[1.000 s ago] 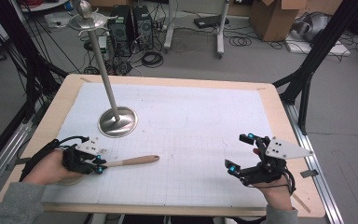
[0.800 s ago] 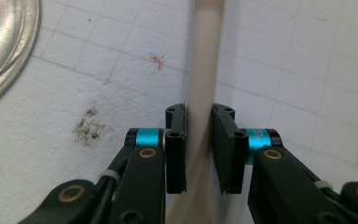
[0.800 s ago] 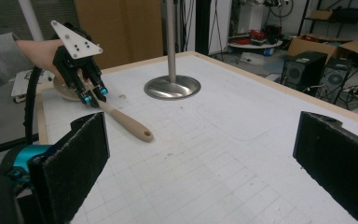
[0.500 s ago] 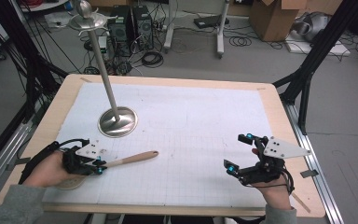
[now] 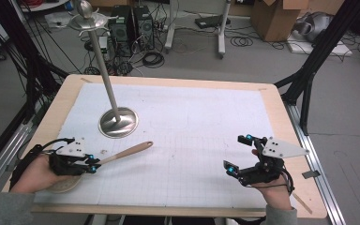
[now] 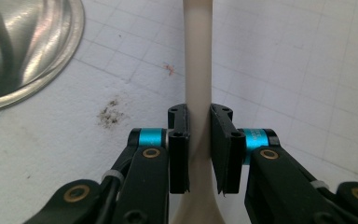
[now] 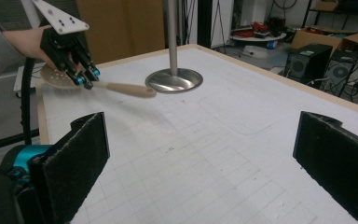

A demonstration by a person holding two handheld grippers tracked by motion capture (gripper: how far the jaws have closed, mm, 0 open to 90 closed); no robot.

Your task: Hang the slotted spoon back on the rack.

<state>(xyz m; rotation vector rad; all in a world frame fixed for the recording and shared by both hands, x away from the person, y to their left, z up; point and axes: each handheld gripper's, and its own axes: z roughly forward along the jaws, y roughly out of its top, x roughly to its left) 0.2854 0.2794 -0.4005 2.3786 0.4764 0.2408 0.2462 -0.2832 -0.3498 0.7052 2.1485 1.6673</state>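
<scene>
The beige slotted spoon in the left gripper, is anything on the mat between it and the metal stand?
Nothing visible: the beige slotted spoon, clamped in the left gripper, points across bare white grid mat toward the silver stand's round base.

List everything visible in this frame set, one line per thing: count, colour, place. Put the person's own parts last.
wooden spoon: 1, pale wood, near-left of the table, handle clamped in the left gripper, round slotted bowl behind the hand.
metal stand: 1, silver, round base on the mat at back left, thin pole rising to a top dish.
grid mat: 1, white, covers most of the table.
table: 1, light wood rim, centre of the high view.
cardboard boxes: several, brown, on the floor beyond the table.
computer towers: 2, black, on the floor behind the stand.
left gripper: 1, black with blue accents, near-left, shut on the spoon handle.
right gripper: 1, black, near-right, jaws wide open, holding nothing.
</scene>
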